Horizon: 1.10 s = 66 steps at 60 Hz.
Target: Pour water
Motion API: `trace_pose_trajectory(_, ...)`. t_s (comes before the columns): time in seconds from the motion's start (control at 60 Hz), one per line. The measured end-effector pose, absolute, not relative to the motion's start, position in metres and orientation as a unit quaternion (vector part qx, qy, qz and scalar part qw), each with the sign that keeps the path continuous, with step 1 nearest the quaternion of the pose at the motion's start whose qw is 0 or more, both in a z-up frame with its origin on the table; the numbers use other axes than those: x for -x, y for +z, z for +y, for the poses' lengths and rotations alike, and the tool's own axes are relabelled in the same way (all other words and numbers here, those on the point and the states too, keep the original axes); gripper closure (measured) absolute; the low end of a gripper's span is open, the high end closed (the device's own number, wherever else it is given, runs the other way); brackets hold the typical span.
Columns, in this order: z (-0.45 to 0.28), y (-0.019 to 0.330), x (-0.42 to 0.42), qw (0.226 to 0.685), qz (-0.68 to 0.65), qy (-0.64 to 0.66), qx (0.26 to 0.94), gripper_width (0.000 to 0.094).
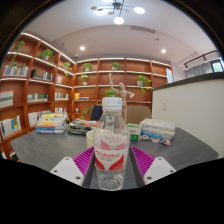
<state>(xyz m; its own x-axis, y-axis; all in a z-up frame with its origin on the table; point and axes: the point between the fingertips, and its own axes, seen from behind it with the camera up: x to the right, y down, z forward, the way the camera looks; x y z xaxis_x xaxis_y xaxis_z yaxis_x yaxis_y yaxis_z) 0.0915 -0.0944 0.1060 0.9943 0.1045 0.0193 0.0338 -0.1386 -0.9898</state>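
Gripper view
Gripper (112, 166): mine, held low over the near edge of the table, fingers pointed far into the room.
Fingers: each pink pad (84, 160) pressed against a side of the water bottle, so I had it clamped.
Water bottle (111, 145): clear plastic, white cap on, red-and-white label; stood upright between my fingers, nearest thing to me.
Table (45, 148): grey top, ran left to right under the bottle.
Far side of table: white tissue box (157, 128) to the right, stacked books (52, 123) to the left, small green item (134, 131) near the bottle's right; could not tell what it was.
Shelves (40, 75): wooden, books and potted plants, along the left and far walls.
Ceiling light (118, 12): lit, overhead.
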Motion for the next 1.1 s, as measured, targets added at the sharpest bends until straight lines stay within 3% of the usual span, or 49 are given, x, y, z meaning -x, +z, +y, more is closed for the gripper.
trace_pose_trajectory(0.067, -0.090, 0.106, -0.087, 0.657, -0.054, 0.030, 0.751, 0.0413)
trace_pose_trajectory(0.267, -0.089, 0.110, -0.073, 0.675, -0.091, 0.025, 0.732, 0.0586)
trace_pose_trajectory(0.533, -0.087, 0.110, -0.072, 0.662, -0.112, 0.027, 0.741, 0.0585)
trace_pose_trajectory(0.733, -0.064, 0.137, -0.132, 0.647, -0.217, -0.131, 0.719, 0.0587)
trace_pose_trajectory(0.917, -0.012, 0.155, -0.174, 0.588, -0.362, -0.318, 0.649, 0.0588)
trace_pose_trajectory(1.1, 0.019, 0.173, -0.170, 0.525, -0.489, -0.456, 0.526, 0.0587)
